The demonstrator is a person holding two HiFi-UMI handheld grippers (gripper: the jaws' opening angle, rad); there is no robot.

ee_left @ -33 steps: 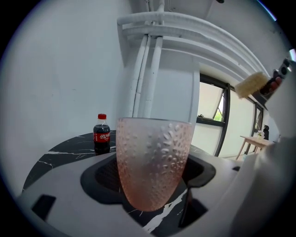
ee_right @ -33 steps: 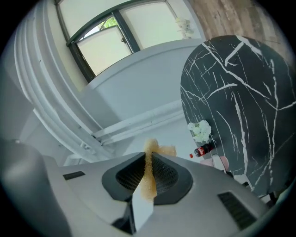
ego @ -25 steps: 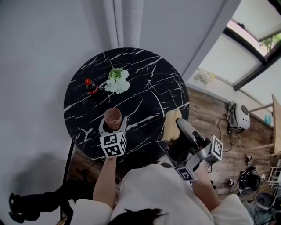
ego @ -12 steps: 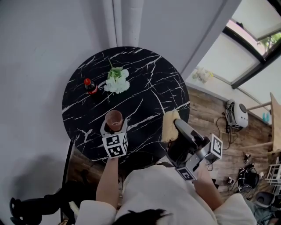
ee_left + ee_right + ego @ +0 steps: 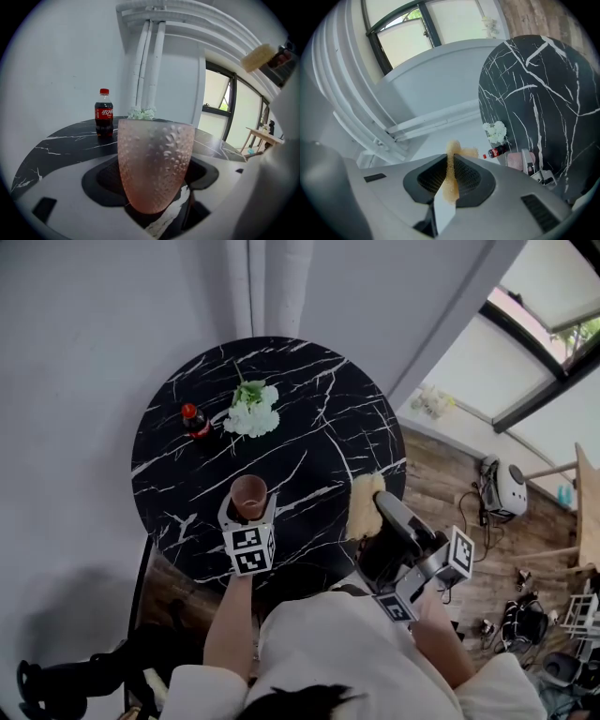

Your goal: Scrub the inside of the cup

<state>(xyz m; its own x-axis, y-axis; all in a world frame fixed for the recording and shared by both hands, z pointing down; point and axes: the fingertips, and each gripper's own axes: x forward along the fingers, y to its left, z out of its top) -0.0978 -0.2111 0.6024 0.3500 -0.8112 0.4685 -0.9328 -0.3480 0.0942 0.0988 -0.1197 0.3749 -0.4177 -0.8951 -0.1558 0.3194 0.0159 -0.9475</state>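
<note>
left gripper (image 5: 248, 505) held cup (image 5: 248, 493) upright, mouth up; right gripper (image 5: 377, 512), pinching sponge (image 5: 364, 502), sat well apart to cup's right, above its rim.

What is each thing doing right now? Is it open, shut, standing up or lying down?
left gripper: shut on the cup
cup: upright between the jaws
right gripper: shut on the sponge
sponge: squashed thin between the jaws
cola bottle: upright, red cap on
flowers: lying on the table
</note>
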